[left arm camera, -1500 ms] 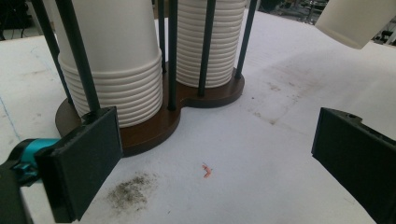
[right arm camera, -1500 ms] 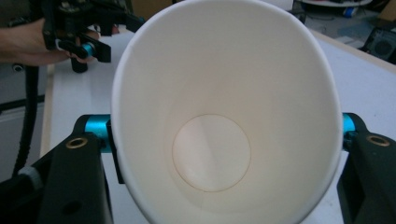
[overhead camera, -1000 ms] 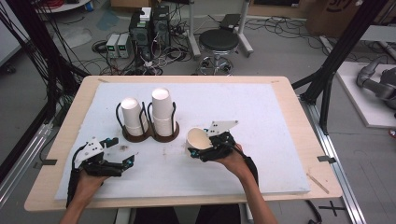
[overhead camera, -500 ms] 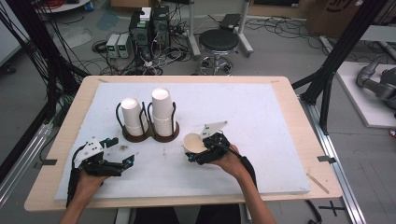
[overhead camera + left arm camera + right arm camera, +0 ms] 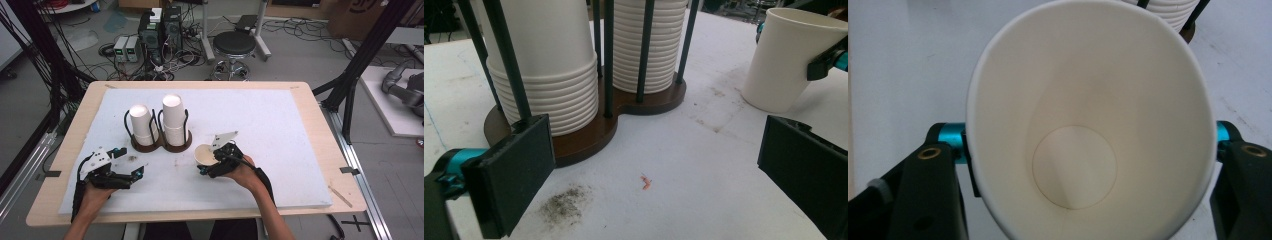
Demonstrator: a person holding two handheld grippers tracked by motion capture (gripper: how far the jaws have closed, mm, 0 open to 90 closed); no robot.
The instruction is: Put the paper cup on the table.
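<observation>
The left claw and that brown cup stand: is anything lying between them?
Nearly bare white table cover. In the left gripper view, a small orange scrap and a grey dust smudge lie between the left claw and the cup stand.

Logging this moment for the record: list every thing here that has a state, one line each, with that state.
Paper cup: upright, mouth up, empty, clamped by the right gripper.
Right gripper: shut on the paper cup.
Left gripper: open, empty, low over the mat.
Left cup stack: upside down in the holder.
Right cup stack: upside down in the holder, taller.
Cup holder: standing on the mat.
</observation>
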